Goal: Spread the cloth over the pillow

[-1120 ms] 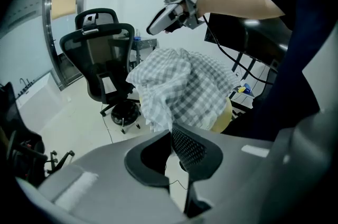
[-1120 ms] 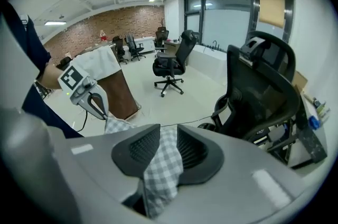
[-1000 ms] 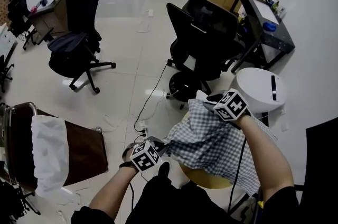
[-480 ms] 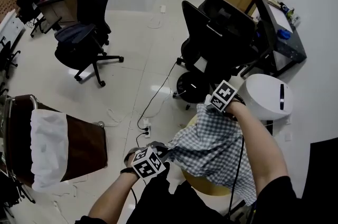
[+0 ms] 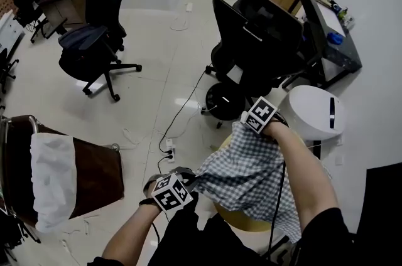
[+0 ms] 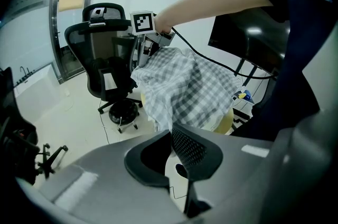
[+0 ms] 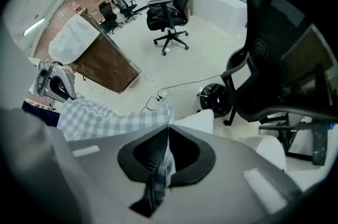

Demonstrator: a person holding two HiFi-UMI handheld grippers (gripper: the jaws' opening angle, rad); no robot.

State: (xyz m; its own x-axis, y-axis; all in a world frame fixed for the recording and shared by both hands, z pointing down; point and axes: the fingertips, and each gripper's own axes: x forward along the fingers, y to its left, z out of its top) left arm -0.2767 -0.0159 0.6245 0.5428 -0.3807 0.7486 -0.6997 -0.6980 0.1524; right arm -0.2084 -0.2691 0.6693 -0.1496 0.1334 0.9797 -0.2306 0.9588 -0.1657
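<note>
L gripper [image 5: 186, 178], near side of the pillow [image 5: 205, 211]: my jaws are pressed tight on the cloth [image 5: 245, 167] edge. The cloth lies bunched over the pillow, w/ a white pillow corner poking out on the near side. R gripper [image 5: 244, 128], far side of the pillow: jaws just closed, pinching the far edge. Step, I reckon: both edges gripped, abt to spread. Next: draw the grips apart, keep it taut, lower it evenly over the pillow.
</note>
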